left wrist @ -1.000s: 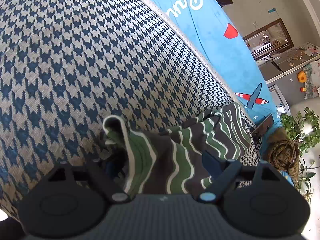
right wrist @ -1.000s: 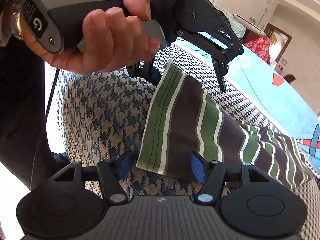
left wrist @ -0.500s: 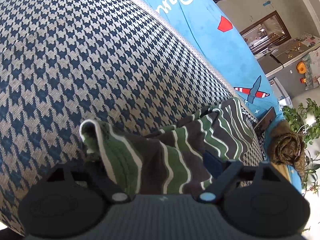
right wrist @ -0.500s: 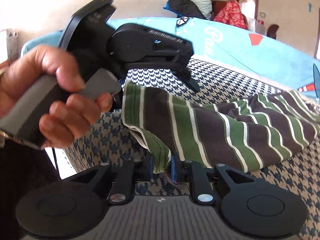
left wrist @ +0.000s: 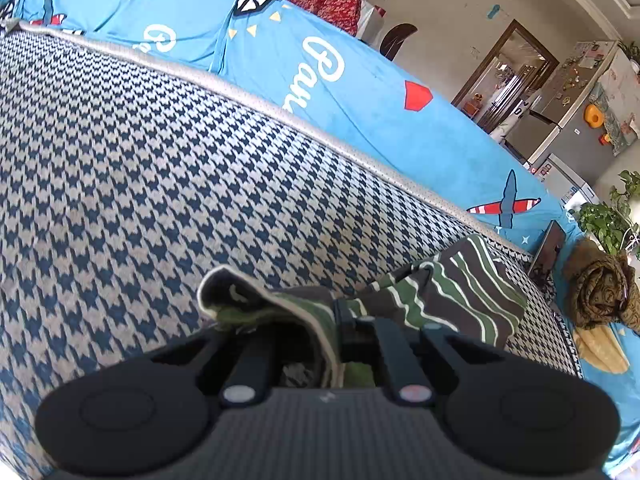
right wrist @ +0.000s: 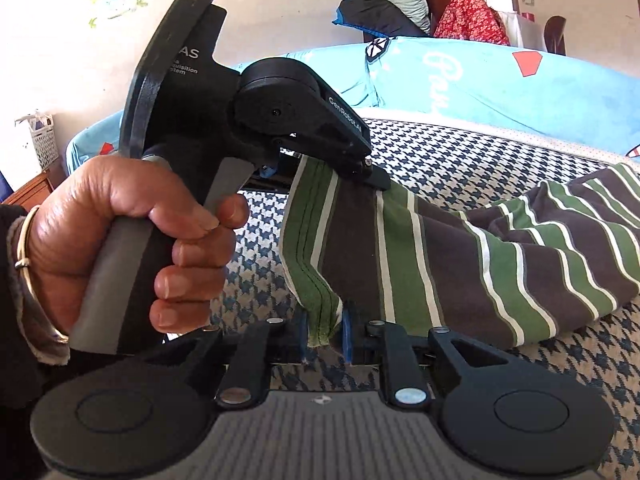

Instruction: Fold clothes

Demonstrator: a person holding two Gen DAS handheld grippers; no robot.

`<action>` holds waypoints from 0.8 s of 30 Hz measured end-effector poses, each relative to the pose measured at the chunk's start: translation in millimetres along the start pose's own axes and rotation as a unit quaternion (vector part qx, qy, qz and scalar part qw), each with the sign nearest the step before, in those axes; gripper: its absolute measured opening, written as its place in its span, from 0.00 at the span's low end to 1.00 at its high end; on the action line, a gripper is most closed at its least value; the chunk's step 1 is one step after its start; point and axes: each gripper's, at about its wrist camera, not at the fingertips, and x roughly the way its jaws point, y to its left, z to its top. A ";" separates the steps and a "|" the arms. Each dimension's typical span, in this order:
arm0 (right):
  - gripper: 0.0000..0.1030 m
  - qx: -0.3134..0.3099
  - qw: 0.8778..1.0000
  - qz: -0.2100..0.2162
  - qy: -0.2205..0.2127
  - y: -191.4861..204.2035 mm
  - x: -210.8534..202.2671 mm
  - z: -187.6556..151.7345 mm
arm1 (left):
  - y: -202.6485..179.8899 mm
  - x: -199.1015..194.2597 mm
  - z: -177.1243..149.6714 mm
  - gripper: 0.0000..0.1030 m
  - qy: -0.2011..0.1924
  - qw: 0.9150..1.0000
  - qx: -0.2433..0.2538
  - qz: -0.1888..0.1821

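Note:
A brown, green and white striped garment (right wrist: 460,264) lies on the houndstooth cover (right wrist: 500,152), with its far end (left wrist: 472,292) spread flat to the right. My right gripper (right wrist: 326,332) is shut on the lower corner of its green hem. My left gripper (right wrist: 364,172), held by a hand (right wrist: 120,232), is shut on the upper corner of the same hem, so the edge hangs stretched between the two. In the left wrist view, bunched cloth (left wrist: 256,300) fills the left gripper (left wrist: 320,324) and hides its pads.
Beyond the houndstooth cover (left wrist: 160,160) lies a blue sheet with white lettering (left wrist: 360,92). A brown bundled cloth (left wrist: 600,292) and a potted plant (left wrist: 612,216) sit at the right. Clothes are piled (right wrist: 420,8) at the far side.
The right gripper closed on the lower hem corner first, then the left closed on the upper corner. Both have lifted the hem edge off the cover and turned toward the blue sheet.

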 end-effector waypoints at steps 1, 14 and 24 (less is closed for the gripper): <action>0.16 -0.002 1.000 0.004 -0.001 2.2 1.9 3.7 | 2.6 -2.0 4.3 0.06 -0.002 1.000 0.005 0.003; 0.16 -0.027 0.996 0.082 -0.001 29.7 61.8 38.5 | 38.0 -15.9 52.6 0.06 -0.016 0.998 0.050 0.046; 0.19 -0.043 0.990 0.133 0.019 33.2 95.6 50.9 | 71.2 3.4 70.0 0.12 0.012 0.992 0.033 0.123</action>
